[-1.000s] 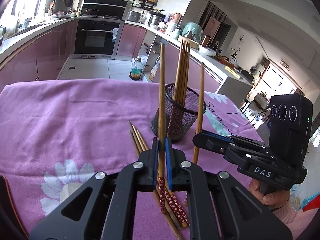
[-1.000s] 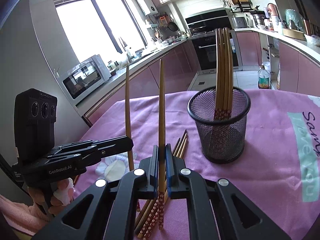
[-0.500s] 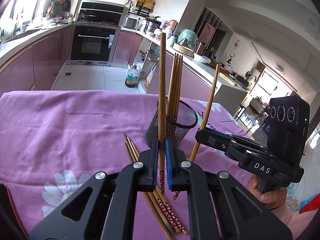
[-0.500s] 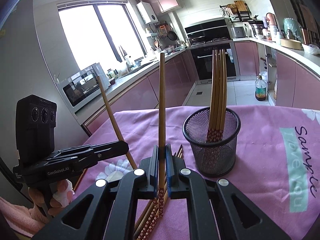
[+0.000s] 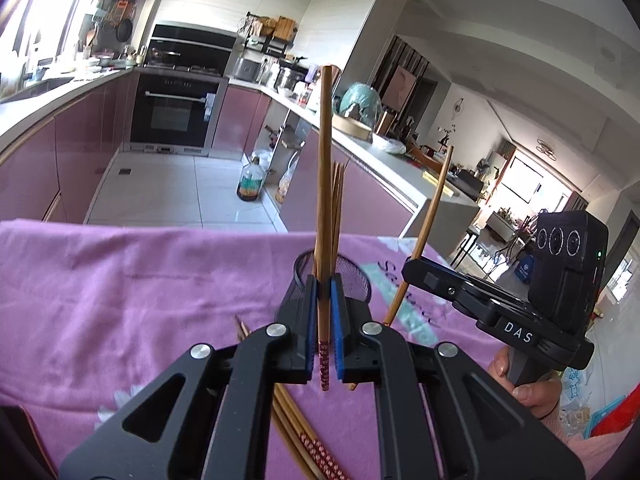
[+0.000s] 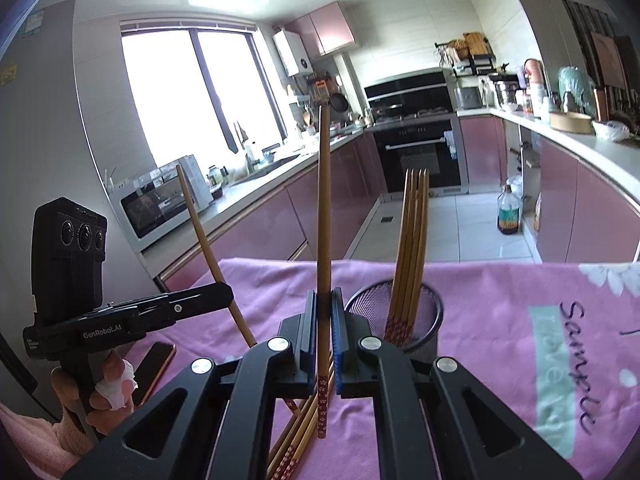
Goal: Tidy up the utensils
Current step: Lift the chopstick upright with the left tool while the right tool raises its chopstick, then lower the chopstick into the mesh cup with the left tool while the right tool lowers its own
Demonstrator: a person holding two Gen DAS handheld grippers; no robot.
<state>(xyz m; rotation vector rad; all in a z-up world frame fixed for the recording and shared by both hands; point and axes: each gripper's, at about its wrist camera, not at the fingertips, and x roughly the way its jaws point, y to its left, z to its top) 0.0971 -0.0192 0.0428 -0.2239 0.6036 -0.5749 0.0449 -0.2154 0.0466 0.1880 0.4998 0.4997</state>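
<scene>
In the left wrist view my left gripper (image 5: 321, 292) is shut on one wooden chopstick (image 5: 323, 200), held upright with its red patterned end hanging below the pads. Right behind the fingers stands the black mesh holder (image 5: 354, 280) with several chopsticks in it. To the right, my right gripper (image 5: 414, 272) holds a slanted chopstick (image 5: 432, 208). In the right wrist view the right gripper (image 6: 325, 304) is shut on an upright chopstick (image 6: 323, 200), left of the holder (image 6: 424, 332). The left gripper (image 6: 222, 294) shows at left. Loose chopsticks (image 6: 296, 436) lie on the cloth below.
A purple flowered tablecloth (image 5: 120, 280) covers the table, whose far edge drops to the kitchen floor. A phone (image 6: 154, 364) lies on the cloth near the left hand. Pink cabinets, an oven and a bottle (image 6: 509, 212) on the floor stand beyond.
Both grippers have risen, each with its chopstick. The patterned ends now hang above the loose pile, and the holder sits lower in both views.
</scene>
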